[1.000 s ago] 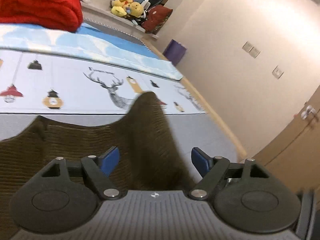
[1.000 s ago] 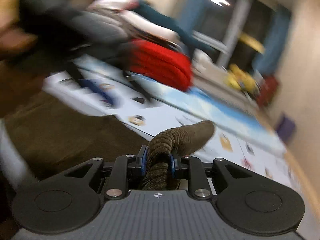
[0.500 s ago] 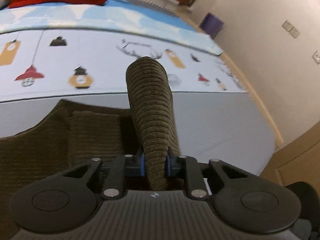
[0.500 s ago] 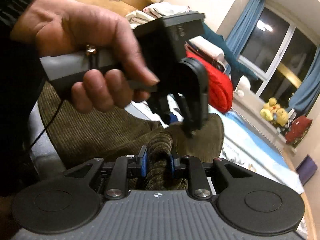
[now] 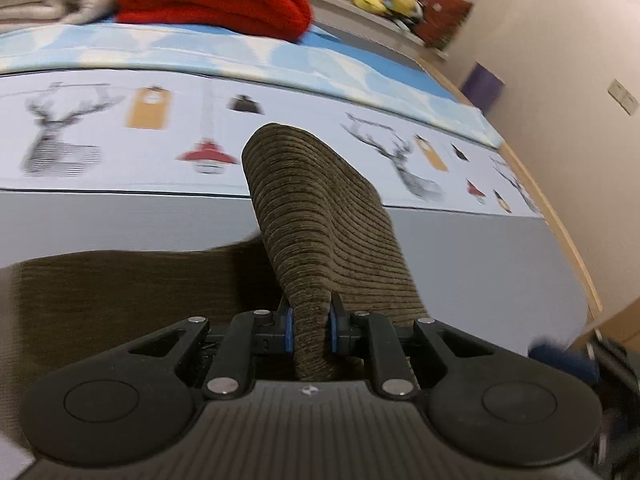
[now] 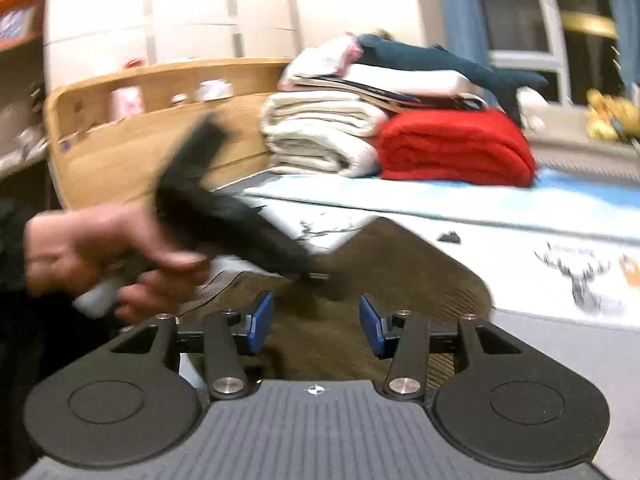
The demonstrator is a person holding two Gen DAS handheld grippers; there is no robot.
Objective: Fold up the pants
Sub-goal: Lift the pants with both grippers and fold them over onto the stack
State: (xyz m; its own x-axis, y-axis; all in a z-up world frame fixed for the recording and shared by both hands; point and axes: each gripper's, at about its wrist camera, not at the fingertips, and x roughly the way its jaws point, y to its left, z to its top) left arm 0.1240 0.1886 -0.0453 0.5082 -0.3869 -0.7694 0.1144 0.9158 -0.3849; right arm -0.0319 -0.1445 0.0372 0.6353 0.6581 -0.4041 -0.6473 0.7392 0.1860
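Brown corduroy pants point(image 5: 320, 224) lie on the bed, and one end of them rises in a ridged flap. My left gripper point(image 5: 311, 330) is shut on the base of that flap, its blue pads pressing the cloth from both sides. In the right wrist view my right gripper point(image 6: 316, 328) has its jaws opening, with nothing between the blue pads; the pants point(image 6: 400, 280) lie flat under and beyond it. A person's hand point(image 6: 108, 256) holds the left gripper's handle at the left, blurred, with its tip over the cloth.
The bed sheet point(image 5: 120, 216) is grey with a printed band of deer and lanterns. A red blanket point(image 6: 456, 148) and folded white bedding point(image 6: 320, 136) are stacked at the head end. A wooden headboard point(image 6: 120, 140) and wall point(image 5: 560, 80) border the bed.
My left gripper closed on the pants' end and carried it along the bed. My right gripper let go of the fold it held and lifted away, jaws parted.
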